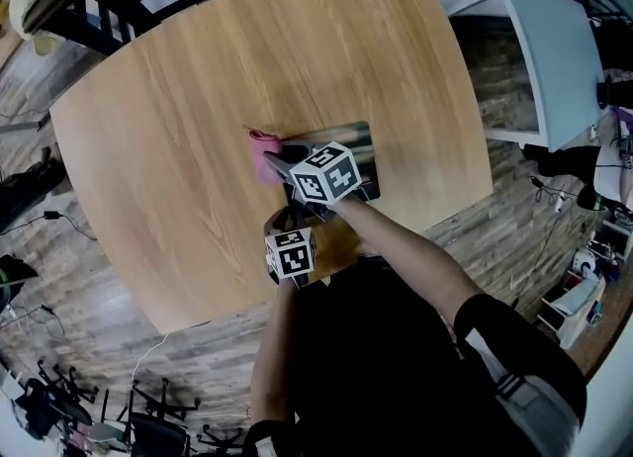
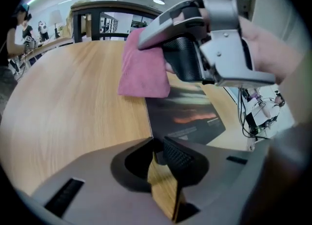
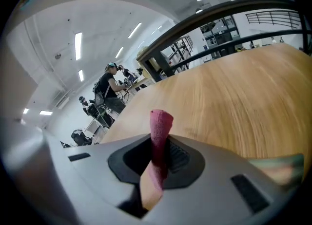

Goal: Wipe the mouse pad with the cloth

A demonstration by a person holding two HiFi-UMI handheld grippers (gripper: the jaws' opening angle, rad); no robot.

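Note:
A dark mouse pad (image 1: 353, 137) lies on the round wooden table (image 1: 188, 119), near its front edge. A pink cloth (image 1: 261, 152) hangs over the pad's left end, with my right gripper (image 1: 273, 161) shut on it. In the right gripper view the cloth (image 3: 160, 121) stands up folded between the jaws of the right gripper (image 3: 159, 143). My left gripper (image 1: 288, 218) is just in front of the pad, pointing steeply down. In the left gripper view its jaws (image 2: 158, 146) stand apart at the near corner of the mouse pad (image 2: 187, 114), with bare wood showing between them. Beyond it, the right gripper (image 2: 144, 36) holds the cloth (image 2: 144, 73).
A dark railing (image 2: 107, 7) runs past the table's far edge. A white desk (image 1: 554, 49) stands to the right, with cables and gear on the brick-patterned floor around it. Office chairs (image 1: 148, 411) are at lower left. A person (image 3: 108, 90) stands far off.

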